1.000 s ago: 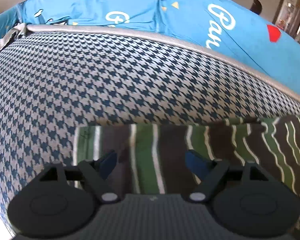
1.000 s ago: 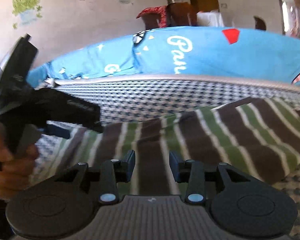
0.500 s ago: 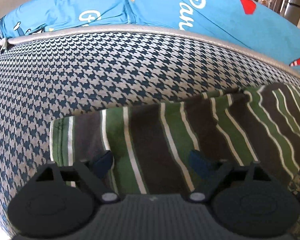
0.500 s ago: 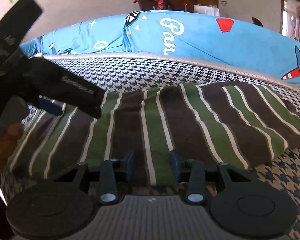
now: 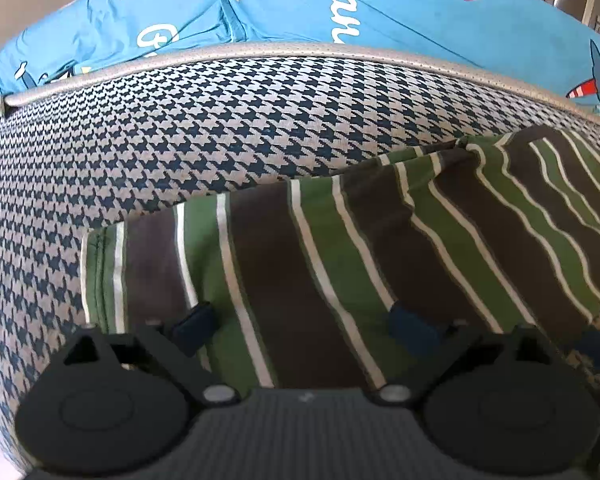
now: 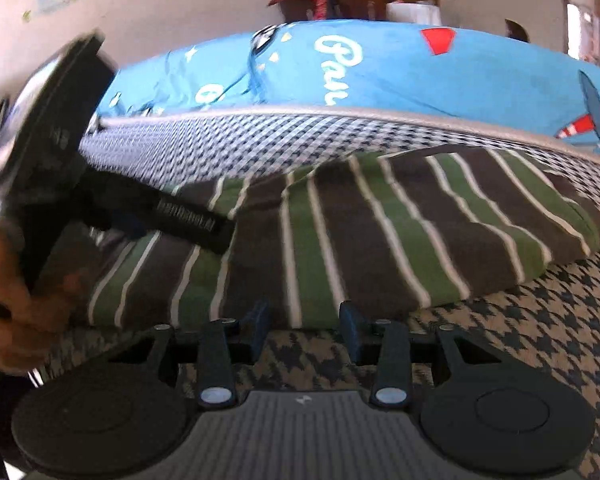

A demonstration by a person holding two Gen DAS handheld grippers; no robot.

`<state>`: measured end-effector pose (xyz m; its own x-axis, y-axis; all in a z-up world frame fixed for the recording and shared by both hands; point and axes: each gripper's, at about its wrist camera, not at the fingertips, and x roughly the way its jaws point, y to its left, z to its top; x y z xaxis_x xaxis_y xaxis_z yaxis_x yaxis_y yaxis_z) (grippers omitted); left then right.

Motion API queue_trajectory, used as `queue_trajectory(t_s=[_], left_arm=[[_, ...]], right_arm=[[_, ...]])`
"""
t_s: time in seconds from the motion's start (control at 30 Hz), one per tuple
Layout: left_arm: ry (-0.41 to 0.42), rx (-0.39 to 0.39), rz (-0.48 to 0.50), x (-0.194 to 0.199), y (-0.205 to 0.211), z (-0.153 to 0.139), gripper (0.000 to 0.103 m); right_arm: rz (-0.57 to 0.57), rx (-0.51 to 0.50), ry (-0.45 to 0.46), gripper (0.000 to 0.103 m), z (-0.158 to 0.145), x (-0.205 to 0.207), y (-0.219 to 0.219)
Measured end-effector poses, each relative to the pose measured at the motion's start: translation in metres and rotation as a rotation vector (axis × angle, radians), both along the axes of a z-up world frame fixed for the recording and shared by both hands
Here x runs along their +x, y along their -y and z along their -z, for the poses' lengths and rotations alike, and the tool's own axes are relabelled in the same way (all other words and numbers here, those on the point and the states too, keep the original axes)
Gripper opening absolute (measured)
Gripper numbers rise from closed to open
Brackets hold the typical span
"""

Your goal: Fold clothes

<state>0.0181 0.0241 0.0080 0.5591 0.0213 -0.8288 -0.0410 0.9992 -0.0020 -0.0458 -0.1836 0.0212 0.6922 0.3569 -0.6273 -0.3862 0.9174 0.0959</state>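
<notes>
One striped shirt (image 6: 380, 232) lying folded on houndstooth cushion (image 5: 180, 140). I'm seeing left tongs (image 5: 300, 328) opening over it, nothing pinched; right tongs (image 6: 304, 320) part-open, empty. Further folds possibly remaining.

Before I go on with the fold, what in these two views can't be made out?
- Striped garment, left wrist view: its near edge is hidden behind the left gripper, whose jaws are opening over the cloth.
- Garment type: no collar or sleeves visible in either view.
- Left gripper's fingers, right wrist view: blurred, hidden behind its own body.
- Right gripper: gap empty; contact with the hem unclear.
</notes>
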Motion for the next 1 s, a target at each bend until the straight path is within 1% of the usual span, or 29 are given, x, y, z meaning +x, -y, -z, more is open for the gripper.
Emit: queue_trajectory(t_s=[0.03, 0.17, 0.43, 0.53, 0.6, 0.73, 1.0], left_arm=[[0.002, -0.007, -0.006, 0.001, -0.001, 0.0, 0.098], [0.007, -0.027, -0.027, 0.004, -0.003, -0.001, 0.098], [0.005, -0.016, -0.029, 0.01, -0.002, 0.001, 0.101], [0.004, -0.01, -0.023, 0.011, 0.002, 0.003, 0.102], [0.004, 0.0, -0.019, 0.012, 0.004, 0.004, 0.103], [0.004, 0.006, -0.015, 0.011, 0.007, 0.005, 0.103], [0.0, 0.021, 0.004, 0.007, 0.016, 0.006, 0.103]], right_arm=[[0.019, 0.009, 0.011, 0.039, -0.002, 0.001, 0.004], [0.091, -0.011, 0.074, 0.039, -0.005, 0.007, 0.011], [0.181, -0.02, 0.099, 0.039, 0.001, 0.036, 0.02], [0.205, -0.003, 0.101, 0.039, 0.001, 0.046, 0.024], [0.219, -0.008, 0.102, 0.04, 0.003, 0.05, 0.025], [0.238, 0.005, 0.054, 0.04, 0.012, 0.058, 0.03], [0.219, -0.065, 0.045, 0.042, 0.011, 0.046, 0.024]])
